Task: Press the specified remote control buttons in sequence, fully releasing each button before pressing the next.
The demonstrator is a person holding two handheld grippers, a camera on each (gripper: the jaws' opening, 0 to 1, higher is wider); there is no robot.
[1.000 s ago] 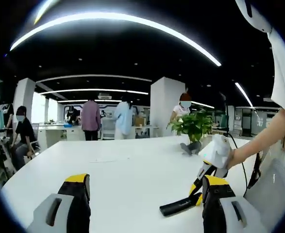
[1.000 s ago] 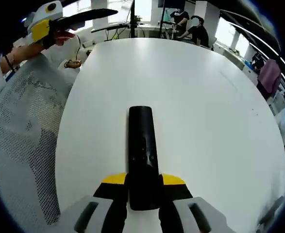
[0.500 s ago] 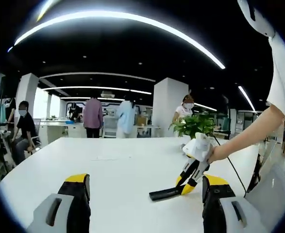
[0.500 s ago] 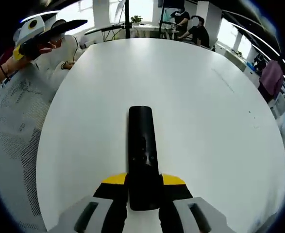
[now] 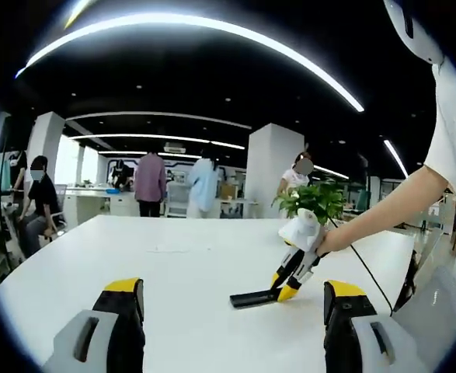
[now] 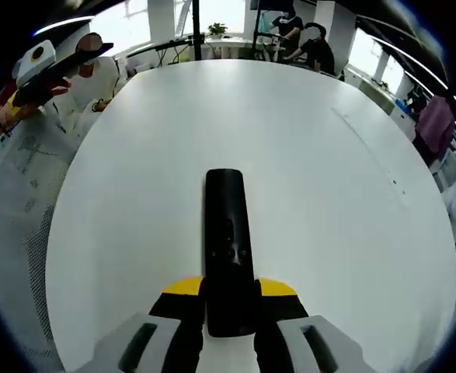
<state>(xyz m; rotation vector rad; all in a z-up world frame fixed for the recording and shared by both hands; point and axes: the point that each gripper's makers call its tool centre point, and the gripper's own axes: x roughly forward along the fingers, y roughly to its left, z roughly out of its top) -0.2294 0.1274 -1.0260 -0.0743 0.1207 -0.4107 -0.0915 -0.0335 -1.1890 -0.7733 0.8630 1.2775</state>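
Right tool [image 6: 229, 307] pinching the black remote control [image 6: 228, 249] between its yellow-tipped jaws at 6 o'clock of the right gripper view. Remote pointing straight out toward 12 o'clock, its far end free above the white worktop [image 6: 313, 155]; small buttons faintly visible near its middle. Cannot tell whether the remote touches the worktop or hangs just above it.

Left tool [image 5: 235, 311] spread wide, jaws well apart at 7 and 5 o'clock of the left gripper view, nothing between them but bare white worktop [image 5: 173, 280].

Same remote [image 5: 252, 298] seen at about 5 o'clock of the left gripper view, low over the worktop, clamped at its near end by the right tool [image 5: 290, 276], itself gripped by a hand [image 5: 321, 242] coming in from 3 o'clock.

Left tool [image 6: 49, 66] seen at 10 o'clock of the right gripper view, beyond the worktop edge, held in a hand.

Potted green plant [image 5: 311, 200] standing on the worktop at about 2 o'clock in the left gripper view, behind the right tool. Several people [image 5: 150, 186] standing far back around 11 o'clock, one seated at 9 o'clock.
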